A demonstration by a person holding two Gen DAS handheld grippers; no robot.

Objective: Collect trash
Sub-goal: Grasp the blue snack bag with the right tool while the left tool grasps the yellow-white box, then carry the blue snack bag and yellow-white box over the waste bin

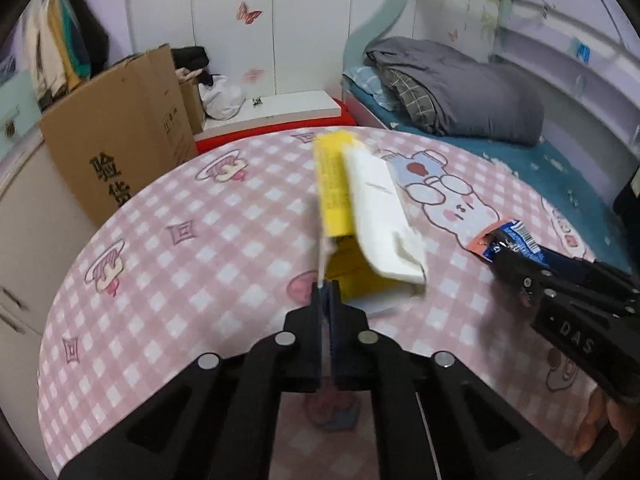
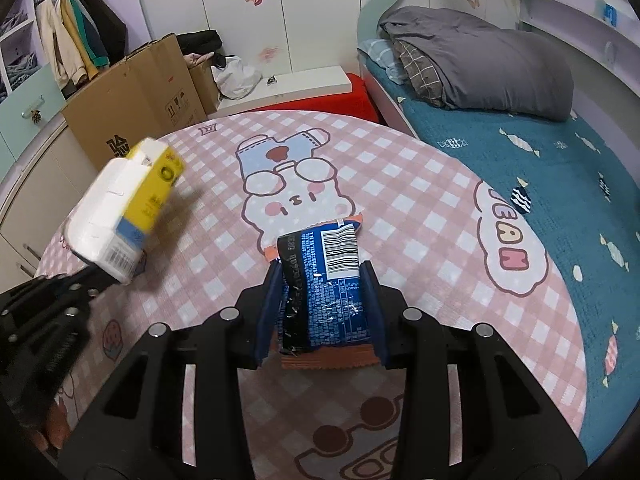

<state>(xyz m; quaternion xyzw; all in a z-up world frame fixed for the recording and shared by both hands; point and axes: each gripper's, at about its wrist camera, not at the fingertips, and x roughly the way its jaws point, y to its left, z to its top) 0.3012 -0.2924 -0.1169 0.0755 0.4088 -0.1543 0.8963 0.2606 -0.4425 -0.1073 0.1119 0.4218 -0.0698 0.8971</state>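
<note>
Bedroom: white wardrobe doors with butterfly stickers across 12 o'clock, a bed with a teal candy-print sheet running from 1 to 4 o'clock, a grey duvet heaped at its head. A large cardboard box stands at 10 o'clock, hanging clothes behind it at 11. A red cushion under a white board sits between box and bed.

Your work surface is the round table under a pink checked cloth with cartoon bear prints; it fills the lower centre of both views. The cloth that shows carries no loose trash, though your rigs hide the near edge.

Progress: both visible pieces are picked up, neither is dropped off. No bin or bag shows in either view, so I judge deposit is what remains, and you'll need to find the container first.

The yellow and white carton is the bigger piece. In the right wrist view it hangs at 9 o'clock, tilted and blurred, clear of the cloth. Your left gripper has its jaws together, pinched on a thin torn flap at the carton's bottom edge. That's a slim hold; it could slip or tear on a swing.

The blue snack wrapper is smaller, barcode up, dead centre in the right wrist view. Your right gripper is clamped on it by both long sides, the orange sealed end poking out toward you. Looks lifted off the cloth, can't be sure.
</note>
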